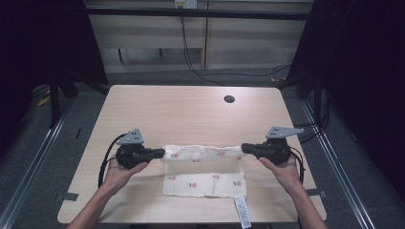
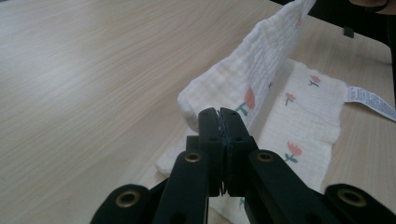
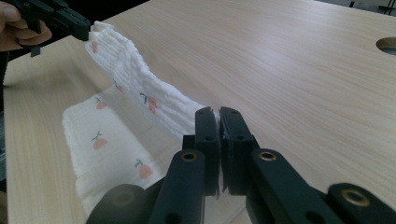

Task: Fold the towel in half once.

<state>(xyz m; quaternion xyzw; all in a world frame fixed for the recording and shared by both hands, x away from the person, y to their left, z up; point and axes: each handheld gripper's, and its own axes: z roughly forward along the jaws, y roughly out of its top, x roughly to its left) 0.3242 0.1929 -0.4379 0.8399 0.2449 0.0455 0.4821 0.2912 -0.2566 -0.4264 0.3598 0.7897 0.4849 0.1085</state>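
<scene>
From above, on the pale wooden table (image 1: 191, 114): left claw (image 1: 160, 152) and right claw (image 1: 244, 148) each clamped on one far corner of a white cloth (image 1: 205, 183) printed with small red flowers; that far edge lifted and stretched in a band between them, near half flat on the table toward the person; care label (image 1: 242, 212) hanging past the near edge; a round hole (image 1: 229, 99) farther back, well apart from the work.

Along the left claw (image 2: 219, 116): jaws pressed together on a corner of cloth (image 2: 252, 88); fabric rising as a taut ridge away toward the far hand, lower layer lying flat beside it, label (image 2: 371, 100) at the far corner.

Along the right claw (image 3: 218, 119): jaws shut tight on the other corner of cloth (image 3: 140, 93); band running off to the left claw (image 3: 79, 25) held in a hand; flat layer below, near the table edge.

Judged as a fold in progress: corners gripped and raised, done; far edge not yet carried over and laid on the near edge, nor released; roughly midway.
</scene>
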